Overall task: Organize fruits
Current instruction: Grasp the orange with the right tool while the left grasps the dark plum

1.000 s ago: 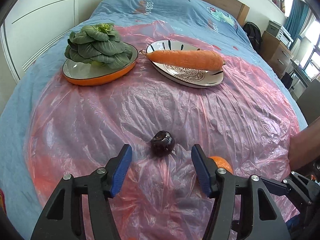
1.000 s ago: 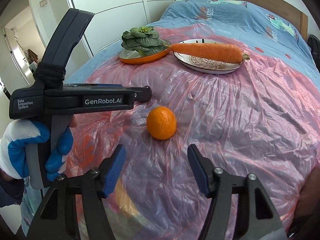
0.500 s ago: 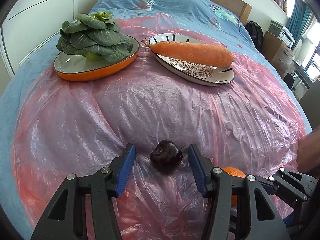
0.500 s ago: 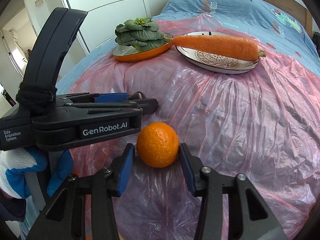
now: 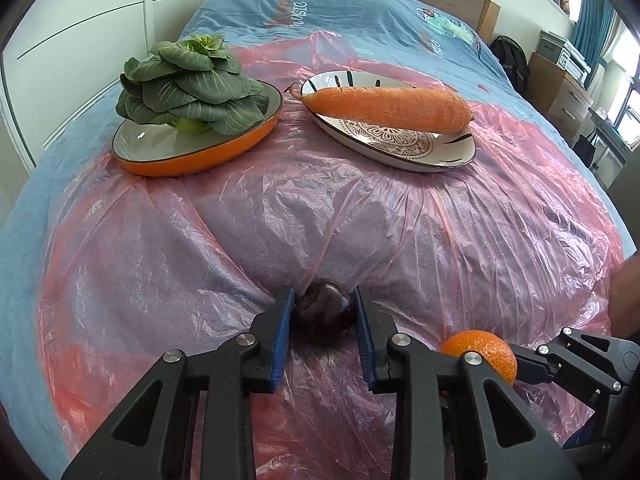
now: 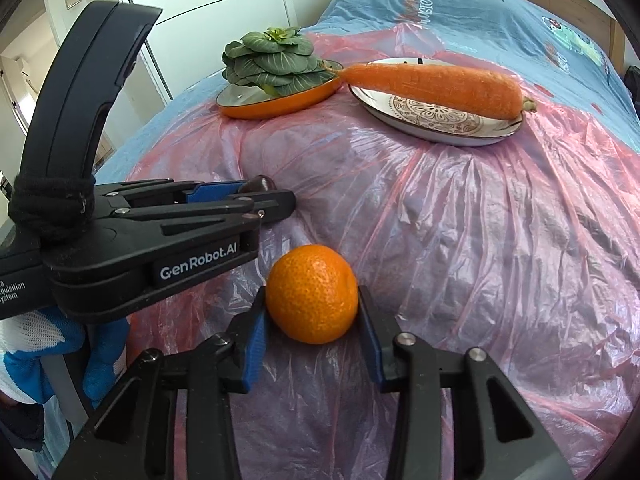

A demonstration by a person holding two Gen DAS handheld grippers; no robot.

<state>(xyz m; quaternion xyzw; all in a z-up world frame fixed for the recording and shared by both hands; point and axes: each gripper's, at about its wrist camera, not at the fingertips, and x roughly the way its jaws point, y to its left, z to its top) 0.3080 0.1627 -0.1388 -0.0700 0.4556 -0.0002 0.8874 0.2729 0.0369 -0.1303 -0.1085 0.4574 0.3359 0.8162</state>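
My left gripper (image 5: 323,306) is shut on a small dark purple fruit (image 5: 324,311) that rests on the pink plastic sheet. My right gripper (image 6: 312,312) is shut on an orange mandarin (image 6: 312,293), also low on the sheet. The mandarin (image 5: 478,354) shows at the lower right of the left wrist view, and the left gripper (image 6: 276,196) with the dark fruit (image 6: 259,182) shows in the right wrist view. Both grippers sit side by side near the bed's front edge.
An orange-rimmed dish (image 5: 192,152) holds a leafy green vegetable (image 5: 188,86) at the back left. A patterned white plate (image 5: 400,144) holds a large carrot (image 5: 388,108) at the back right. Wardrobe doors stand to the left, a headboard behind.
Both grippers moved forward around their fruits and closed. The left fingers now press the dark fruit. The right fingers now press the mandarin.
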